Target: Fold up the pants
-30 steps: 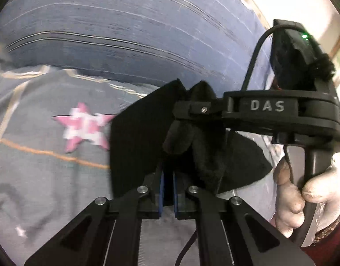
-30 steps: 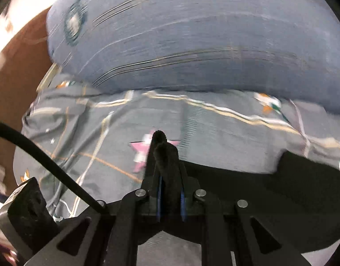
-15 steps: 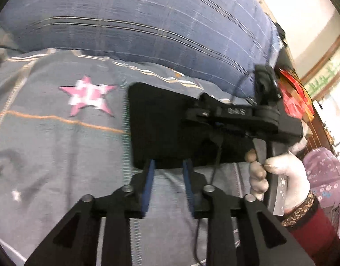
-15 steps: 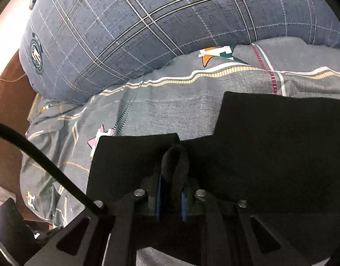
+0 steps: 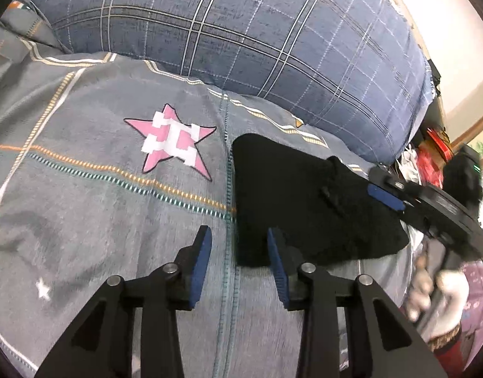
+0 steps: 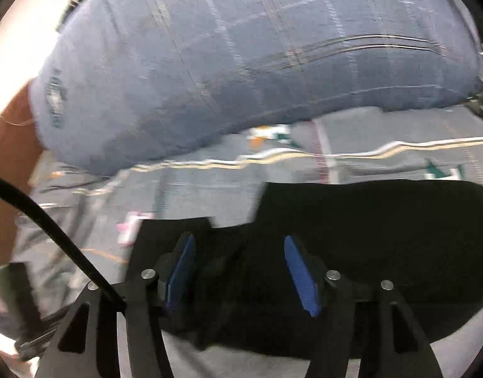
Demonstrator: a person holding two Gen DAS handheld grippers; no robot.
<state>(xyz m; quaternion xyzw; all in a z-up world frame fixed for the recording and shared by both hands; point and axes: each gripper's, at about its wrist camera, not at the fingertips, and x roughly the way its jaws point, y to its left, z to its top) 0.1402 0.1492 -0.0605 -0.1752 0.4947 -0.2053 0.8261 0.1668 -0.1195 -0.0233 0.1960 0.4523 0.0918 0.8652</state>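
Pants partly hidden behind tool

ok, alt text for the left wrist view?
The left gripper, jaws opening with nothing between them, hangs over the near corner of black folded pants lying on a grey bedsheet with a pink star. A blue plaid pillow lies behind; the right gripper is at right.

The black pants, pinched and lifted in both grippers a second ago, have been released and now lie flat on the bed cover. The left gripper is opening, with only the fold's corner between its jaws. The right gripper is opening above the cloth.
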